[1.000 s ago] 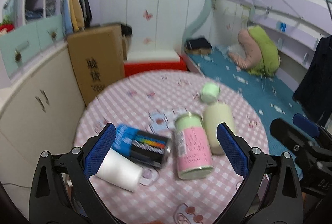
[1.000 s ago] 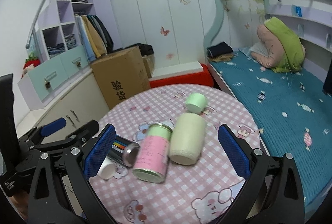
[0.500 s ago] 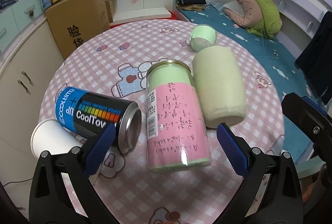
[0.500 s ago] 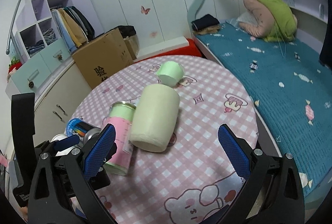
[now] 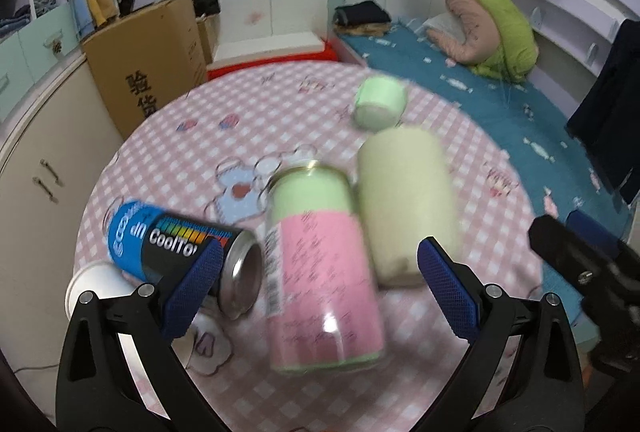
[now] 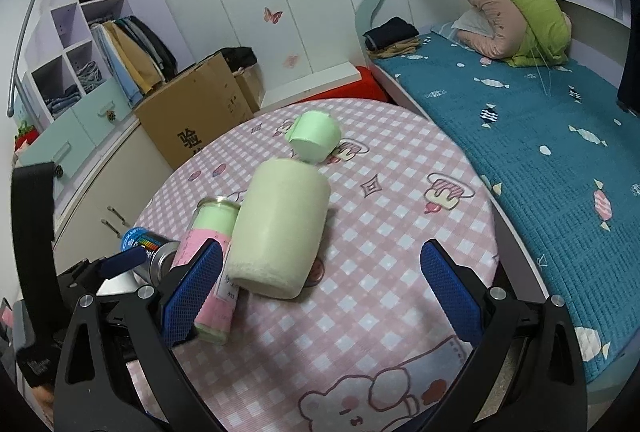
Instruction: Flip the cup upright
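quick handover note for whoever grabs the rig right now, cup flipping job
Left gripper: jaws open, empty, over the pink-and-green cup.
Right gripper: jaws open, empty, facing the big pale green cup.
All on their sides on the checked table: those two, the blue CoolTo can, the small green cup. A white paper cup sits at the left edge.
Done: nothing upright.
Left: grip and stand them.

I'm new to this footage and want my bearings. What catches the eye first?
A cluster of toppled containers on the pink checked table: a pale green cup on its side at the middle, a pink-and-green can against it, and a blue can to the left. Both claws, left and right, are open and holding nothing.
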`<action>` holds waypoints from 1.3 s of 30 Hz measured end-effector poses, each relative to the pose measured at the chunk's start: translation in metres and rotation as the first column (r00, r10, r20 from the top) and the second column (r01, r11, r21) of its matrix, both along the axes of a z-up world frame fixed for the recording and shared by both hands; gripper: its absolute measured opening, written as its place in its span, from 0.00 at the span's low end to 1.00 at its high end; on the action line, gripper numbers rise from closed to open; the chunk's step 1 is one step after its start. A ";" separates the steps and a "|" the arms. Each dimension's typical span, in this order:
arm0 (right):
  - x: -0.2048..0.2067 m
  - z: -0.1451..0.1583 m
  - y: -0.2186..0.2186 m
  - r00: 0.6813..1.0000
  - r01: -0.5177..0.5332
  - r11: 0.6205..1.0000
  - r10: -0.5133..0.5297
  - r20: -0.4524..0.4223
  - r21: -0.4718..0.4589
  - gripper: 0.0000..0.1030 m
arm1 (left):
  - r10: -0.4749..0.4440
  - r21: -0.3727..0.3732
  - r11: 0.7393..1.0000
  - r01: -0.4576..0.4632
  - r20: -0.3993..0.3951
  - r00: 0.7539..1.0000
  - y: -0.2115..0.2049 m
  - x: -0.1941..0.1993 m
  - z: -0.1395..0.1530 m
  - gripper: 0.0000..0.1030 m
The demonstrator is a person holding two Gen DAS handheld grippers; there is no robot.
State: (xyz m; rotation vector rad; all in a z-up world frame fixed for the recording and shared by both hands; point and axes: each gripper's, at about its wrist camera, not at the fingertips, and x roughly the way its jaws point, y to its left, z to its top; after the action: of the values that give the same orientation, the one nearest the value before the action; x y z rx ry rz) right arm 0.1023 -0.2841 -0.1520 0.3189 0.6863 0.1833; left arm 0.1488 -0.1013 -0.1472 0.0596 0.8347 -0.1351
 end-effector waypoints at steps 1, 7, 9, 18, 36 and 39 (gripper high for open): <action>0.000 0.001 -0.004 1.000 0.012 1.000 -0.012 0.004 -0.001 0.93 | -0.009 -0.006 1.000 0.009 0.008 1.000 -0.004 0.002 0.003 0.95; 0.000 0.008 -0.035 0.997 0.078 0.997 -0.078 0.023 0.006 0.93 | -0.073 -0.010 0.997 0.073 -0.006 0.997 -0.041 0.018 0.004 0.95; 0.002 0.007 -0.047 0.995 0.101 0.995 -0.101 0.021 0.010 0.93 | -0.084 0.005 0.996 0.084 -0.015 0.996 -0.052 0.024 -0.001 0.95; 0.016 -0.007 -0.070 0.994 0.108 0.994 -0.108 -0.011 0.024 0.93 | -0.085 0.006 0.996 0.087 -0.135 0.987 -0.078 0.056 -0.035 0.94; 0.018 -0.015 -0.079 0.995 0.092 0.995 -0.090 -0.047 0.048 0.93 | -0.024 -0.032 0.999 0.018 -0.188 0.982 -0.082 0.055 -0.043 0.76; 0.011 -0.010 -0.081 0.995 0.094 0.995 -0.093 -0.035 0.041 0.93 | -0.021 -0.110 0.994 -0.003 -0.222 0.975 -0.083 0.044 -0.043 0.76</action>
State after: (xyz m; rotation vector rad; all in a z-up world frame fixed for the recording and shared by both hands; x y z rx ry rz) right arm 0.1138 -0.3654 -0.1620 0.3955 0.6994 0.1036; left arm 0.1926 -0.1838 -0.1899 -0.0561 1.0500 -0.1984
